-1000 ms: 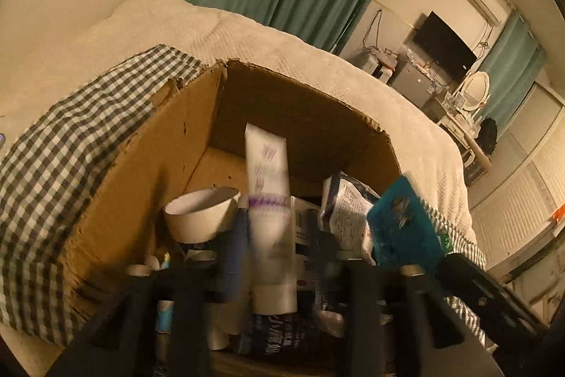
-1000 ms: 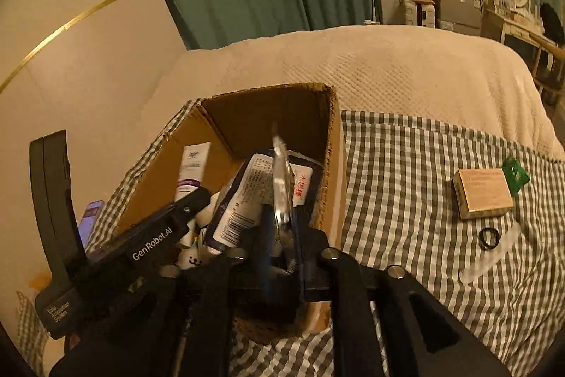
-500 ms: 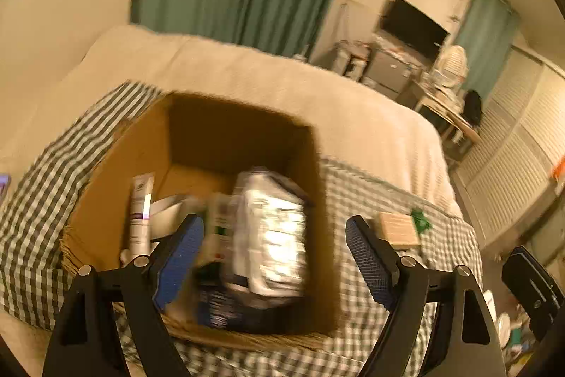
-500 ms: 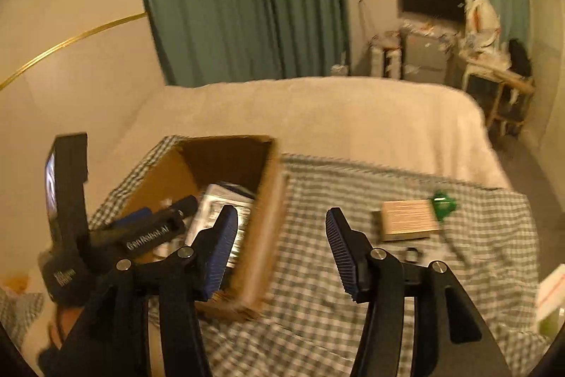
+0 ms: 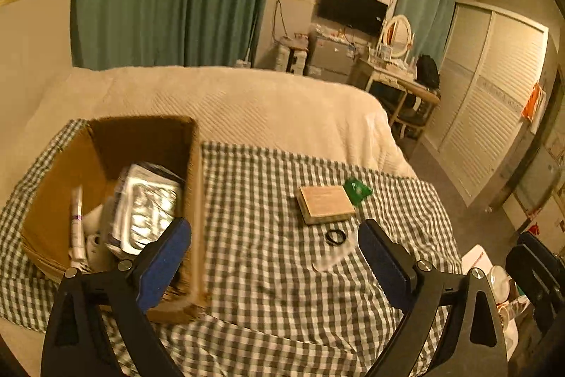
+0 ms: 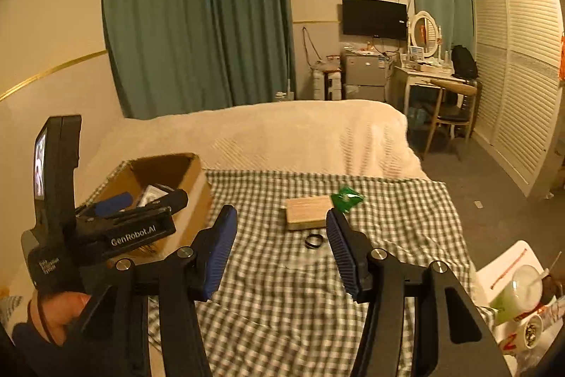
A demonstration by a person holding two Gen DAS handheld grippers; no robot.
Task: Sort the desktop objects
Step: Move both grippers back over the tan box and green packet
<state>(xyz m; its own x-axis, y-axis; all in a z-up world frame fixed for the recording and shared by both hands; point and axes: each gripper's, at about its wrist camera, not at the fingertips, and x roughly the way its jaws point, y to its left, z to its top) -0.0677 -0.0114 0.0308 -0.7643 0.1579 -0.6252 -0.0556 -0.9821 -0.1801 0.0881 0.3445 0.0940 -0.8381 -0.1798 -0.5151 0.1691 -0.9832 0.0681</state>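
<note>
Both grippers, left (image 5: pixel 274 257) opening wider and right (image 6: pixel 280 248) parted, had left the cardboard box (image 5: pixel 106 200) empty-jawed (their items dropped inside), now facing the tan box (image 5: pixel 325 204) on the checked cloth (image 5: pixel 268 271).

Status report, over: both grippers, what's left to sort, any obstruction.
Left gripper empty, jaws opening; right gripper open, empty. Tan box, green packet, black ring on checkered cloth, outside cardboard box. Path clear.
</note>
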